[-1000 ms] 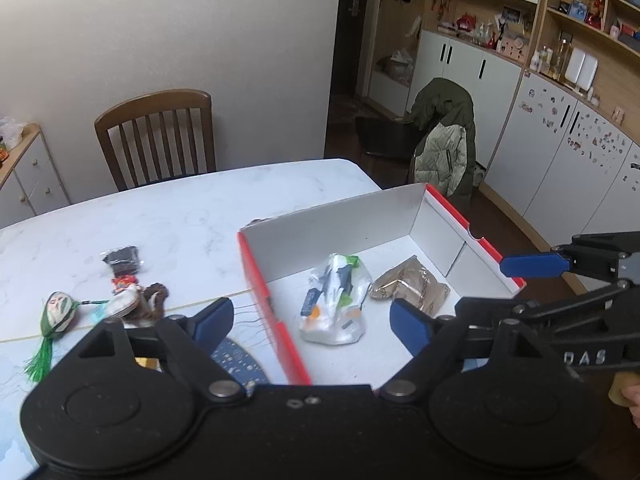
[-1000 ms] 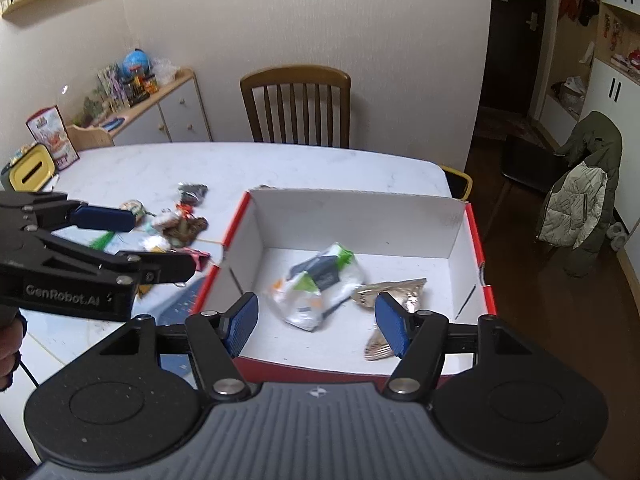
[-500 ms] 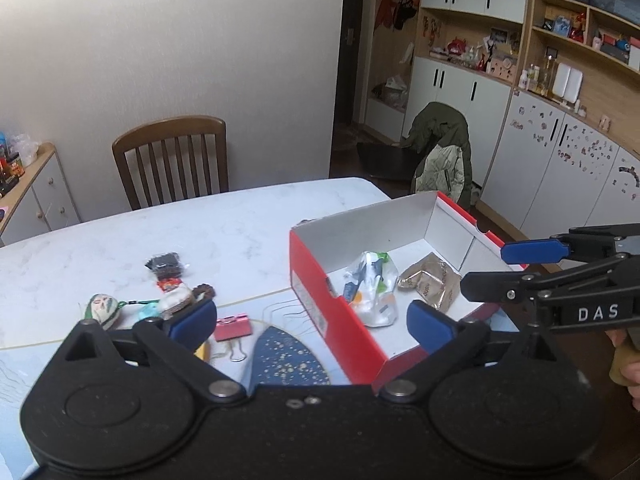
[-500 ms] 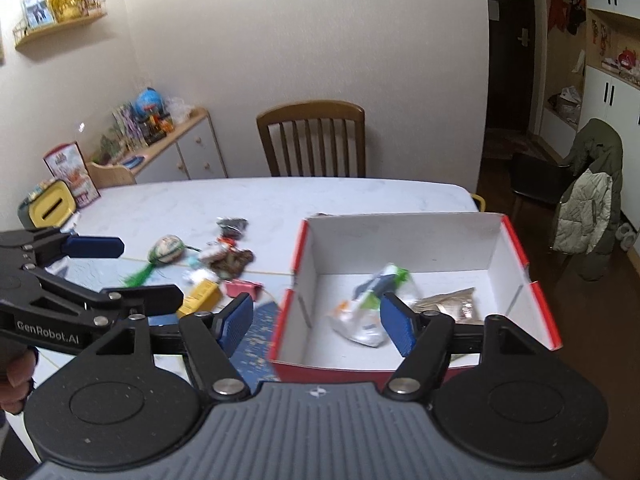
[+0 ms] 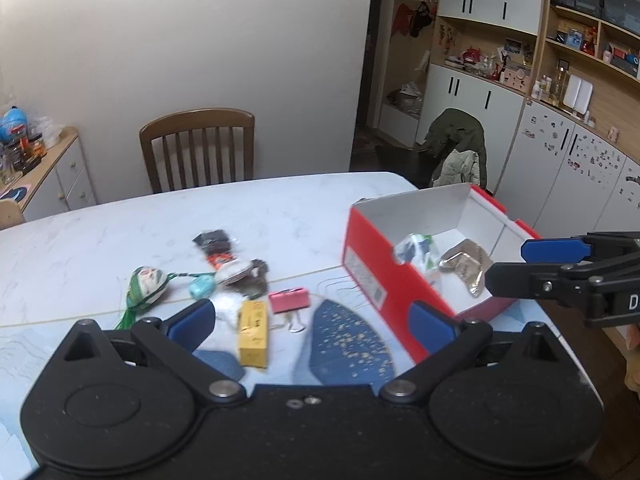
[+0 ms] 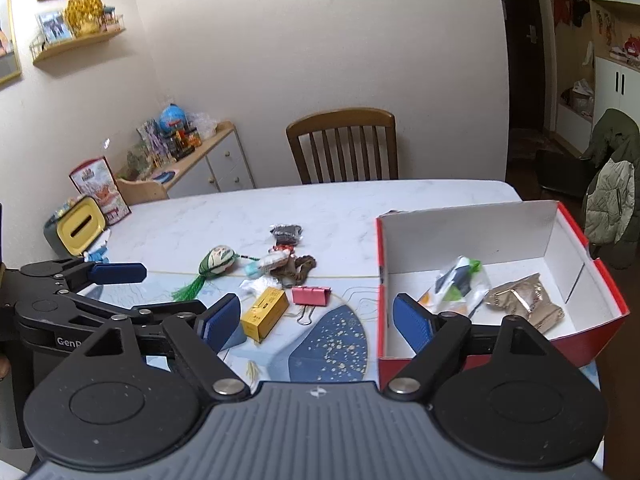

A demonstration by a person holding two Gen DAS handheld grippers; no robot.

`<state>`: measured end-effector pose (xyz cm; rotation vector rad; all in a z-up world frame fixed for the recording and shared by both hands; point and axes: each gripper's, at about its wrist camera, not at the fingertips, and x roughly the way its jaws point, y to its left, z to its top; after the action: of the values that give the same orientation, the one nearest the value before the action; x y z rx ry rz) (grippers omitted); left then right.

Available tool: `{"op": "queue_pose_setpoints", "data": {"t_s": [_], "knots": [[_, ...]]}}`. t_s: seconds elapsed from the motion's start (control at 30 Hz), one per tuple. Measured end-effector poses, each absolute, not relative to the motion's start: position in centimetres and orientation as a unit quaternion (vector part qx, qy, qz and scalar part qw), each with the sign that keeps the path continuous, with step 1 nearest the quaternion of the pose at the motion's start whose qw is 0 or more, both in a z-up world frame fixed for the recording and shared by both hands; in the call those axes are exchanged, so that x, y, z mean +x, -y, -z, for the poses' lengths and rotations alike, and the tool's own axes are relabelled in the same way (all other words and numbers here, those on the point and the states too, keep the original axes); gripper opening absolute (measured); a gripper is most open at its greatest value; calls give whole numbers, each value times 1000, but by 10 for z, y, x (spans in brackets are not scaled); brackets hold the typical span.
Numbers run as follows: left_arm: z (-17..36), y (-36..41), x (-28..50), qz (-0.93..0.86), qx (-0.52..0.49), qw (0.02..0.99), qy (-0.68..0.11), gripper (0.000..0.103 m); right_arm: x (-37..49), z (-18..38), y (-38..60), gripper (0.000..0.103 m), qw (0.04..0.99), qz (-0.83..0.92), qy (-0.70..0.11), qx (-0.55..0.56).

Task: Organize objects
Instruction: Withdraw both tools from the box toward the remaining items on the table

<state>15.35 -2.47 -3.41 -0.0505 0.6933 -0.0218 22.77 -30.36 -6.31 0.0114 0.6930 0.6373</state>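
Note:
A red shoe box (image 5: 372,264) (image 6: 472,224) with a white inside stands at the table's right end. In it lie a white and green plastic bag (image 5: 418,250) (image 6: 456,284) and a brown foil packet (image 5: 466,266) (image 6: 524,300). Left of the box lie a yellow carton (image 5: 253,332) (image 6: 266,312), a pink binder clip (image 5: 289,300) (image 6: 311,295), a green tasselled ornament (image 5: 146,284) (image 6: 216,262), a dark packet (image 5: 212,240) (image 6: 286,234) and a brown bundle (image 5: 252,276) (image 6: 296,272). My left gripper (image 5: 312,326) (image 6: 160,290) hangs open and empty above the table's near edge. My right gripper (image 6: 316,324) (image 5: 524,266) is open too, near the box's front corner.
A blue patterned mat (image 5: 348,340) covers the near side of the white table (image 5: 120,236). A wooden chair (image 6: 344,144) stands behind the table, a sideboard (image 6: 200,168) with clutter at the left, and a coat-draped chair (image 5: 460,152) and cabinets at the right.
Both grippers have drawn back and up from over the box, which now sits farther off to the right. The loose items on the table have come into view. Both stayed open.

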Motion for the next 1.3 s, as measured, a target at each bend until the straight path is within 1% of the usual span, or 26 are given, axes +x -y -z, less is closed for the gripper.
{"op": "queue_pose_setpoints", "data": {"t_s": [0.37,0.63,1.0,1.3], "knots": [[68,-18,163,-4,-36,938,-344,102,246,91,238,84,885,-280,-371,-17],[108,-42,190,-11,-67,923,-379,102,286,119,186,84,877,-266,-399,-31],[150,-53,219,-15,-65,916,-396,102,340,175,136,84,858,-234,-454,-56],[170,-52,237,-12,-57,914,-401,102,371,209,119,84,854,-187,-480,-68]]}}
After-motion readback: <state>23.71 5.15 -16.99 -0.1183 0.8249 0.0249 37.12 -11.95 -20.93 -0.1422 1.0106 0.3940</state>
